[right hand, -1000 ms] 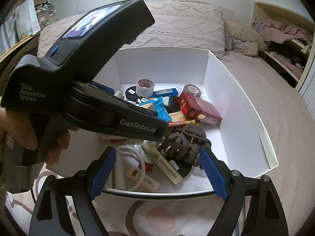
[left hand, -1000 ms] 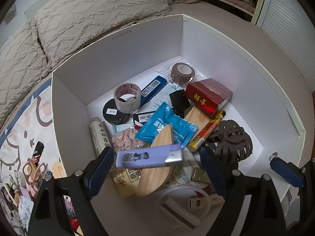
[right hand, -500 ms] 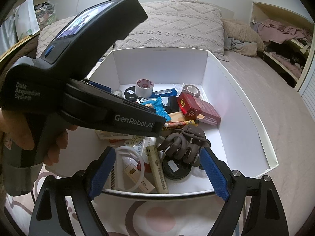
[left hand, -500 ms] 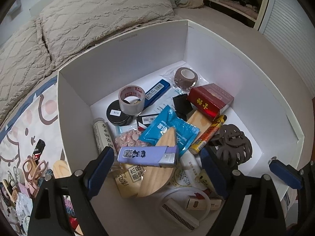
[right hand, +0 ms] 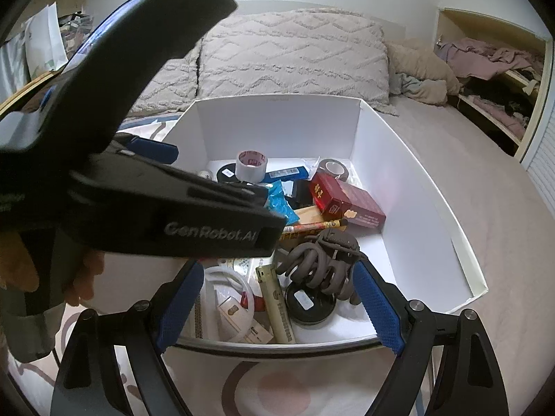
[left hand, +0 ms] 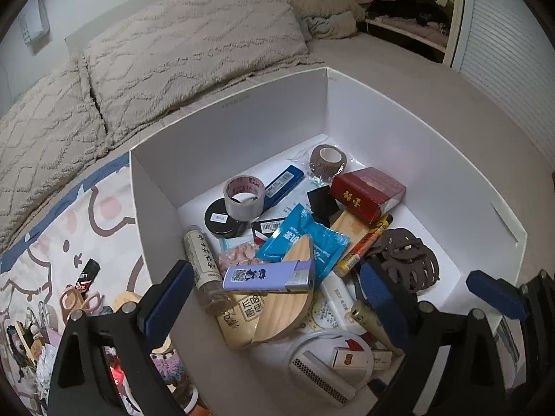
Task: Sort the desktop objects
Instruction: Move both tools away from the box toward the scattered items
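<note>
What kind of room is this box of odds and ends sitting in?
Most likely a bedroom: the white box sits on a bed, with textured pillows behind it and shelves of crumpled clothes alongside.

Your bed (left hand: 433, 111) carries: two textured pillows (left hand: 194, 38) at its head; one white box (left hand: 242, 131); one cartoon-print mat (left hand: 69, 242) beside it, strewn with scissors (left hand: 81, 303) and small clutter.
</note>
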A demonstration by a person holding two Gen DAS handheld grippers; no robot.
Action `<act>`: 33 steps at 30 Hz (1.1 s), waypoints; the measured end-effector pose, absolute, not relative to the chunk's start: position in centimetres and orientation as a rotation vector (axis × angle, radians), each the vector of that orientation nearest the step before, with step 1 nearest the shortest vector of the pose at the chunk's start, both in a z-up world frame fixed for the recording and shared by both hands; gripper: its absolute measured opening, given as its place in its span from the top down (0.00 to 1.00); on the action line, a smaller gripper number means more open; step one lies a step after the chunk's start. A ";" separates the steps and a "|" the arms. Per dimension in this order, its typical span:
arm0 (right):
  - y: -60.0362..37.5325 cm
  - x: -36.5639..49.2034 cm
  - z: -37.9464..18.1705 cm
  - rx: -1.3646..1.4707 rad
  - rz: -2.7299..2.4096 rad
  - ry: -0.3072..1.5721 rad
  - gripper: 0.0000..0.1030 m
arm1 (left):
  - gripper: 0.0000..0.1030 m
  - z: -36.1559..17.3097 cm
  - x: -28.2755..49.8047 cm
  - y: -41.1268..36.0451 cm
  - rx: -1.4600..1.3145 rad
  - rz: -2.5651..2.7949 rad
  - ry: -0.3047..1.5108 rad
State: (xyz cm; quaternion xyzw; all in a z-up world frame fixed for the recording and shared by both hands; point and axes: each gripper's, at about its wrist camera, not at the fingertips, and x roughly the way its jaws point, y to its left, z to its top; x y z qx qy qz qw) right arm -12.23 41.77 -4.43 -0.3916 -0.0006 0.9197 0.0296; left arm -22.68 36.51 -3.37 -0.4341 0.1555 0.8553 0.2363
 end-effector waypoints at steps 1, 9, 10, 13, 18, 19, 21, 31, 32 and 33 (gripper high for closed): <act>41.8 -12.2 -4.3 -1.199 2.838 0.000 0.15 | 0.06 -3.2 -22.6 36.3 -1.185 2.358 0.424; 42.2 -12.0 -3.9 -1.148 2.810 0.016 0.15 | 0.00 -1.8 -21.9 33.9 -1.135 2.411 0.321; 42.2 -11.9 -3.9 -1.146 2.805 0.016 0.15 | 0.00 -1.6 -21.8 33.6 -1.132 2.414 0.307; 42.4 -11.9 -3.9 -1.143 2.794 0.017 0.15 | 0.00 -1.3 -21.6 32.9 -1.107 2.442 0.287; 42.4 -11.8 -3.9 -1.104 2.773 -0.009 0.00 | 0.00 -0.8 -21.2 31.8 -1.070 2.468 0.272; 42.4 -11.9 -3.9 -1.091 2.772 -0.014 0.00 | 0.00 -0.8 -21.1 31.5 -1.064 2.472 0.271; 42.5 -11.9 -3.8 -1.082 2.769 -0.012 0.00 | 0.00 -0.7 -20.9 30.9 -1.052 2.483 0.263; 42.3 -11.8 -3.4 -1.025 2.765 -0.006 0.00 | 0.00 -0.1 -20.2 28.2 -0.991 2.529 0.233; 42.3 -11.7 -3.3 -1.021 2.764 -0.006 0.00 | 0.00 0.1 -20.1 28.0 -0.985 2.532 0.230; 42.2 -11.7 -3.3 -1.016 2.762 -0.005 0.00 | 0.00 0.2 -20.0 27.7 -0.979 2.534 0.228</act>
